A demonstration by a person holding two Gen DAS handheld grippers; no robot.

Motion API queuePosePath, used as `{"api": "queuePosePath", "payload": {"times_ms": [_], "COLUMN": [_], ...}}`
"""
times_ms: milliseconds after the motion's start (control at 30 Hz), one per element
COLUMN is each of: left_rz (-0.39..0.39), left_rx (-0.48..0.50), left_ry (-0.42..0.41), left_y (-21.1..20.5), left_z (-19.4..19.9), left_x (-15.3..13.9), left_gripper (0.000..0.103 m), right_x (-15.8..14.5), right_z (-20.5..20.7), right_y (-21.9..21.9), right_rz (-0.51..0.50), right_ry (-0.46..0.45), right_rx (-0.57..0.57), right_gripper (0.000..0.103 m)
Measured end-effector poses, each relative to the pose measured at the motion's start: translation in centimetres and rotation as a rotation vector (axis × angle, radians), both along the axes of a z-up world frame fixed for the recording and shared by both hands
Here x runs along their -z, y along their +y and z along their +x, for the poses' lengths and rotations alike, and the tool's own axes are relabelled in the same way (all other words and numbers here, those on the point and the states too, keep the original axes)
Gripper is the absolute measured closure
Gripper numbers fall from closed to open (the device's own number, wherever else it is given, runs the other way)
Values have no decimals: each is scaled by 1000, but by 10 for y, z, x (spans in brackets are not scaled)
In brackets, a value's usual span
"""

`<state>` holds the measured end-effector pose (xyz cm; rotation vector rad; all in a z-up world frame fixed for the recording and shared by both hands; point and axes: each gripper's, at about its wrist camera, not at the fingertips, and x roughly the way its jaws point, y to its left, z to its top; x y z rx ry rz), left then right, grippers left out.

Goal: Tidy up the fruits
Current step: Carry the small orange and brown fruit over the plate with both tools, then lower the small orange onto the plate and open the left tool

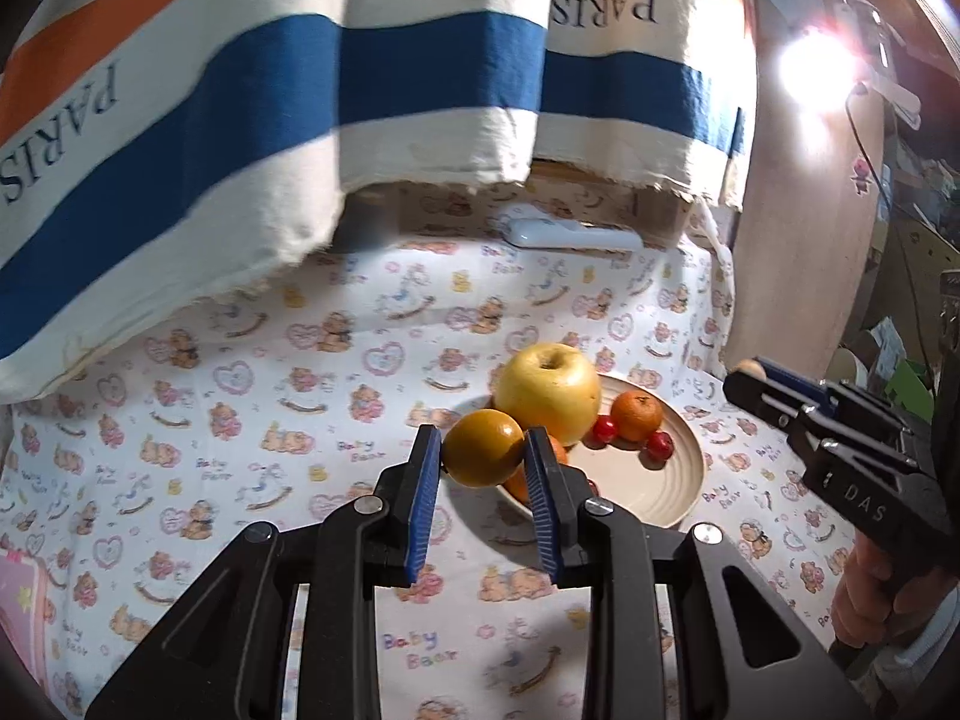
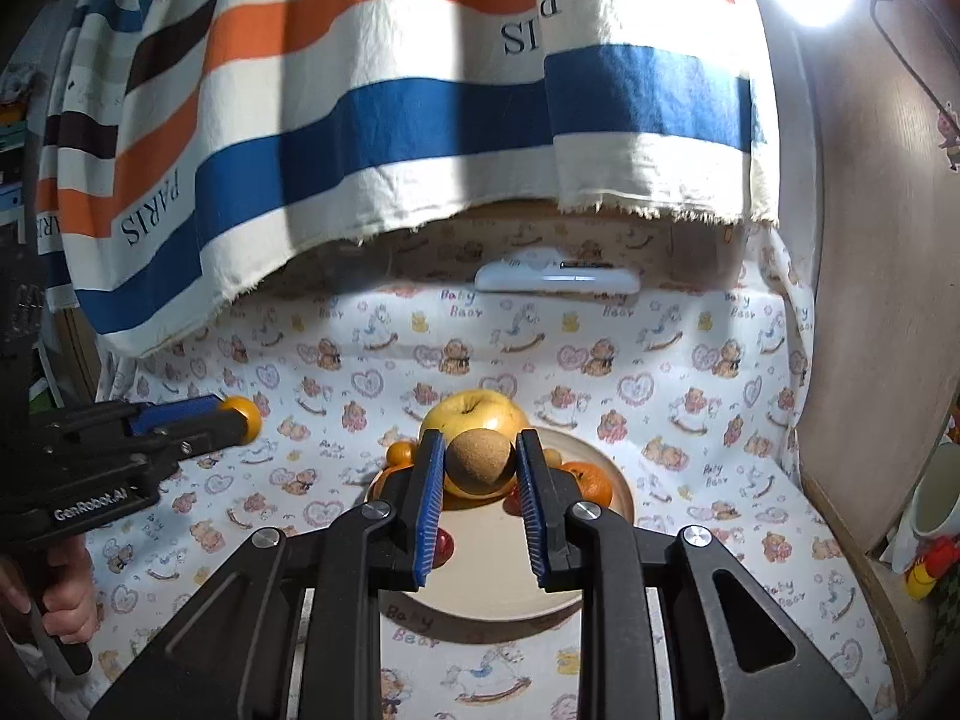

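Gripping a rough round kiwi (image 2: 480, 463), smooth orange (image 1: 485, 447).

My left gripper (image 1: 483, 459) held an orange (image 1: 485, 447) just left of the plate (image 1: 678, 480); my right gripper (image 2: 480, 462) held a kiwi (image 2: 480, 461) over it, before the apple (image 1: 549, 390).

Yellow apple (image 1: 547, 391), tangerine (image 1: 637, 415), cherries (image 1: 605, 429) on cream plate (image 1: 672, 480)

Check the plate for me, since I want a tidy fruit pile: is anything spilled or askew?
Nothing stands out. The yellow apple, tangerine and cherries sit inside the plate; no spills show on the cloth.
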<state>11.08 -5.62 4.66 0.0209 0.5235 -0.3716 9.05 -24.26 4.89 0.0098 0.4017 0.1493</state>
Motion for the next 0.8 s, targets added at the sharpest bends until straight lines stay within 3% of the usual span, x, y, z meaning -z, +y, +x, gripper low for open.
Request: {"api": "queuePosePath", "payload": {"times_ms": [100,367,533,800], "left_rz": [-4,24,66,68], "left_rx": [58,145,163,154], "left_ry": [75,217,241,277], "left_y": [-15,-56,-72,-74], "left_z": [13,35,37,47], "left_x": [12,42,55,67], "left_gripper": [75,75,75,75], "right_x": [1,25,32,44], "right_z": [-2,9,11,16], "right_y": [-8,-29,-30,-28], "right_rz": [-1,22,7,10], "right_ry": [-21,47,67,119], "right_rx": [12,64,53,27], "right_gripper": [78,78,78,78]}}
